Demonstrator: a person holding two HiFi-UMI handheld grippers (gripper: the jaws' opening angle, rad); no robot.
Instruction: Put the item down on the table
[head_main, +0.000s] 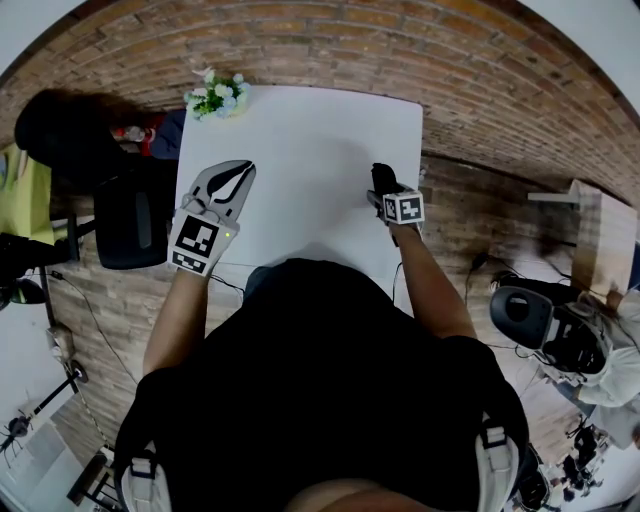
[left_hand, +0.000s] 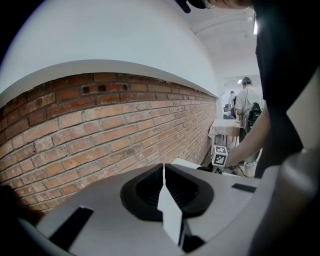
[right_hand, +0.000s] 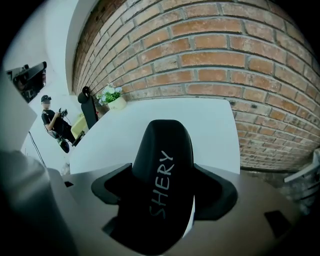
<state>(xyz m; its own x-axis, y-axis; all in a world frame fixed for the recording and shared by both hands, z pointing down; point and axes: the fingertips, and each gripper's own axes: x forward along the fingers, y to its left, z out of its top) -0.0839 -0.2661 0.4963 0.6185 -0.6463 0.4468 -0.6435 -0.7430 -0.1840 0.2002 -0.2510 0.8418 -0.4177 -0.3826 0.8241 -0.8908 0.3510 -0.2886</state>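
1. Gripping a black item (right_hand: 162, 175) lettered "SHERY", the right gripper (head_main: 385, 190) is by the right edge of the tabletop (head_main: 310, 140); whether the item touches the top cannot be told.
2. The left gripper (head_main: 228, 182) is at the left edge, jaws pressed together on nothing.
3. Flowers (head_main: 217, 95) stand at the far left corner.

Head camera overlooks table (head_main: 300, 150); others face brick wall (right_hand: 225, 50).

Left hand-held gripper (head_main: 232, 178), centre-left of the frame, jaws pressed together; right hand-held gripper (head_main: 383, 183), centre-right, clamps a black item (right_hand: 162, 170).
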